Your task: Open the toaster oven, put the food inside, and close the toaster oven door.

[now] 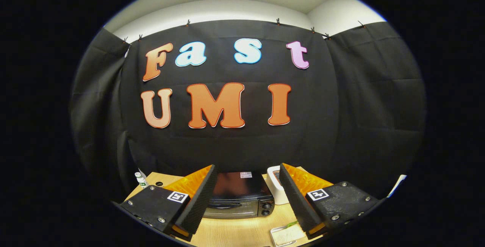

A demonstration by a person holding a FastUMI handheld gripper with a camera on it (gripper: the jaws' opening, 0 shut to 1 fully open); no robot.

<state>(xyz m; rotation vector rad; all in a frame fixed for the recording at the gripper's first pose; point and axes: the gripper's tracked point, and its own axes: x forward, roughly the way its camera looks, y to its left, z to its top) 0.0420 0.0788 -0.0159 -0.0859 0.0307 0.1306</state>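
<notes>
A black toaster oven (pixel 238 194) stands on the wooden table (pixel 235 232), its door shut and two knobs at its right side. It lies ahead of my gripper (pixel 248 196), seen in the gap between the fingers. The gripper is open, well above the table, with nothing between its fingers. A small white tray (pixel 287 235) with pale food and a bit of green lies on the table in front of the oven, just beside the right finger (pixel 297 201).
A white box-like device (pixel 276 190) stands right of the oven, partly behind the right finger. A small white bottle (pixel 141 180) and a dark hole in the tabletop sit at the far left of the table. Black cloth walls close in behind.
</notes>
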